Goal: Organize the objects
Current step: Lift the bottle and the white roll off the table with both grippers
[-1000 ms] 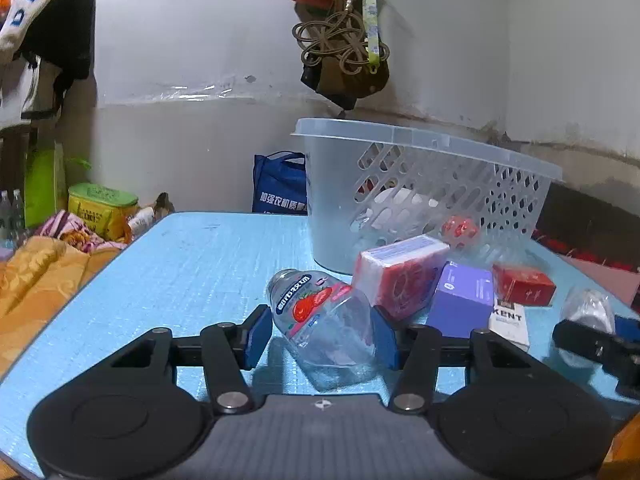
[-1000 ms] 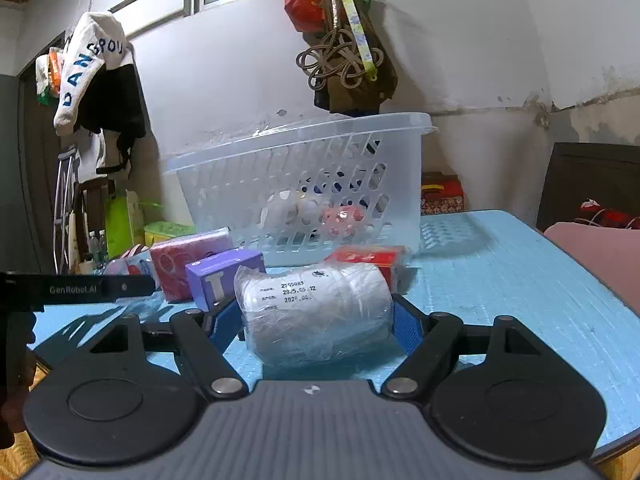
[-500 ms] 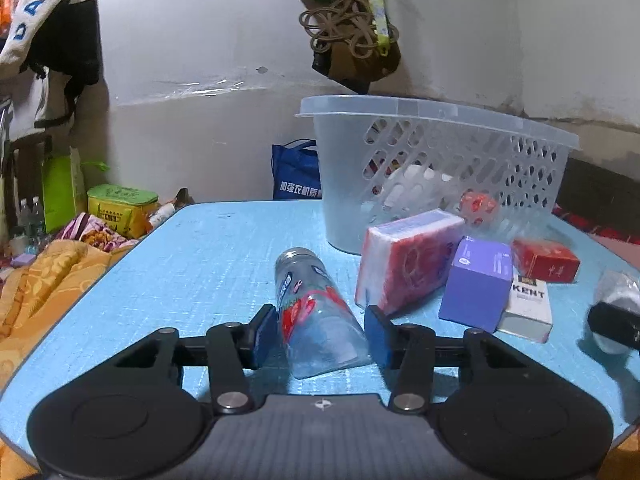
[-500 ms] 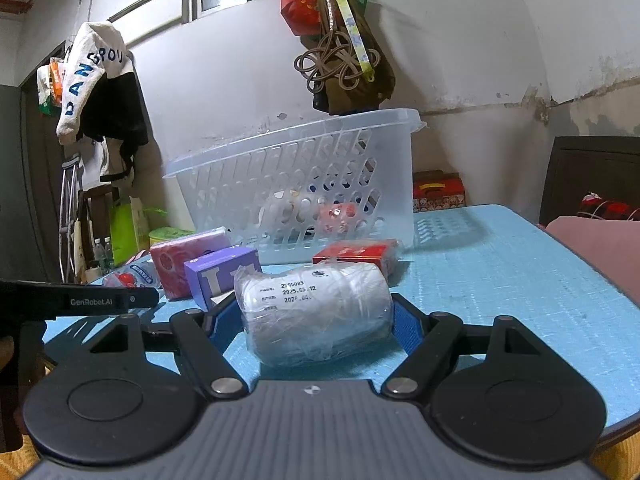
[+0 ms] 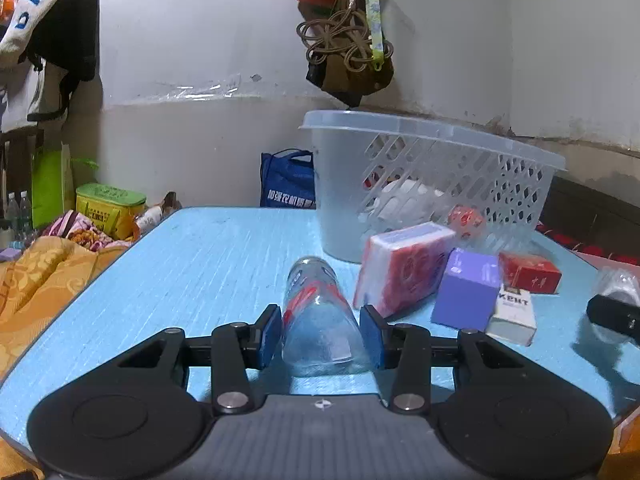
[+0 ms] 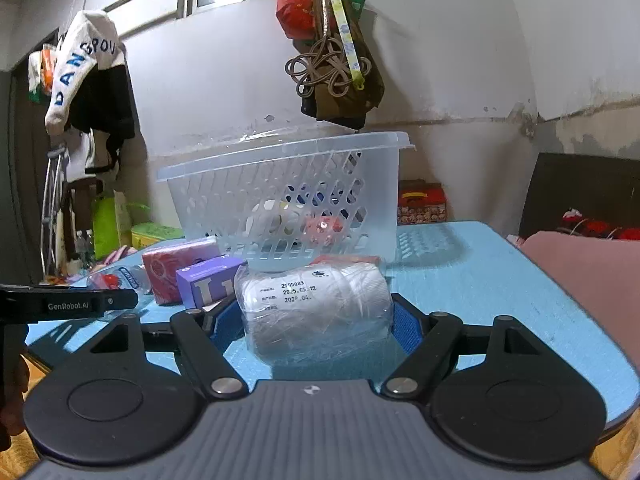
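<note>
My left gripper is shut on a clear plastic bottle with a red and blue label, lying lengthwise between the blue pads just above the blue table. My right gripper is shut on a white roll wrapped in clear plastic. A white slotted basket stands at the back of the table and holds several items; it also shows in the right wrist view.
A pink tissue pack, a purple box, a white KENT pack and a red pack lie in front of the basket. Bags hang on the wall. Orange bedding lies left of the table.
My left gripper has closed in on the bottle, which has turned from slanted to lengthwise between the pads. The right gripper holds the roll and has risen slightly.
</note>
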Tool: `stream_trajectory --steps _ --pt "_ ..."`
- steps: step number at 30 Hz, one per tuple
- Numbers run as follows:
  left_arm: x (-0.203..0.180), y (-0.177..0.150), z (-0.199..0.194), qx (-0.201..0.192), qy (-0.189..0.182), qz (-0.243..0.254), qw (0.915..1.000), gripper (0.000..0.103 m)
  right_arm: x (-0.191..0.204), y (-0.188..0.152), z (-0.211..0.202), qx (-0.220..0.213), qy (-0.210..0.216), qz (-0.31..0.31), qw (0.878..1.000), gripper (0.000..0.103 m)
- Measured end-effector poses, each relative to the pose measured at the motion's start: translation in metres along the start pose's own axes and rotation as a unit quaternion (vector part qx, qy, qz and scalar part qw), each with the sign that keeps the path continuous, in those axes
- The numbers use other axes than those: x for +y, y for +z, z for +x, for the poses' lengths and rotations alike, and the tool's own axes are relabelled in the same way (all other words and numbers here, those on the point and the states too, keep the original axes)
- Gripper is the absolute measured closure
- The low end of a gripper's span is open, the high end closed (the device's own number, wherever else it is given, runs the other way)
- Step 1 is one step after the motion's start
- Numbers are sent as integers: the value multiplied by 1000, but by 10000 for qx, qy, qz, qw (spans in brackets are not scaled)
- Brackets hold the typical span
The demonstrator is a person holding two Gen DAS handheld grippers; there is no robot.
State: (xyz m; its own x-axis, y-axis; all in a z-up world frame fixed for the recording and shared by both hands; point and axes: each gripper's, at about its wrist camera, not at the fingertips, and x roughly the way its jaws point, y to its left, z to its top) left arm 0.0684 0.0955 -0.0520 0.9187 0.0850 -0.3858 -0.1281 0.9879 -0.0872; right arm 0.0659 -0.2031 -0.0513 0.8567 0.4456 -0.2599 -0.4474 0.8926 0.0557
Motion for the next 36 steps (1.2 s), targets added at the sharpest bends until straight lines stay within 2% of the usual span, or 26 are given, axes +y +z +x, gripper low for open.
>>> stream_trajectory --steps 7,15,24,32,36 --pt "7 0 4 -16 -92 -46 9999 56 6 4 0 129 -251 -76 9996 24" --pt "12 10 -9 -411 -270 -41 9988 58 10 19 -8 -10 -422 -152 9990 24" --pt "12 16 -20 -531 -320 0 9981 58 14 23 -16 -52 -388 -120 9992 24" --pt "6 32 -29 -724 -364 107 9967 60 8 31 -21 -135 -303 30 9994 24" --pt "3 45 -34 -805 -508 130 9954 60 7 43 -21 -196 -152 64 9997 24"
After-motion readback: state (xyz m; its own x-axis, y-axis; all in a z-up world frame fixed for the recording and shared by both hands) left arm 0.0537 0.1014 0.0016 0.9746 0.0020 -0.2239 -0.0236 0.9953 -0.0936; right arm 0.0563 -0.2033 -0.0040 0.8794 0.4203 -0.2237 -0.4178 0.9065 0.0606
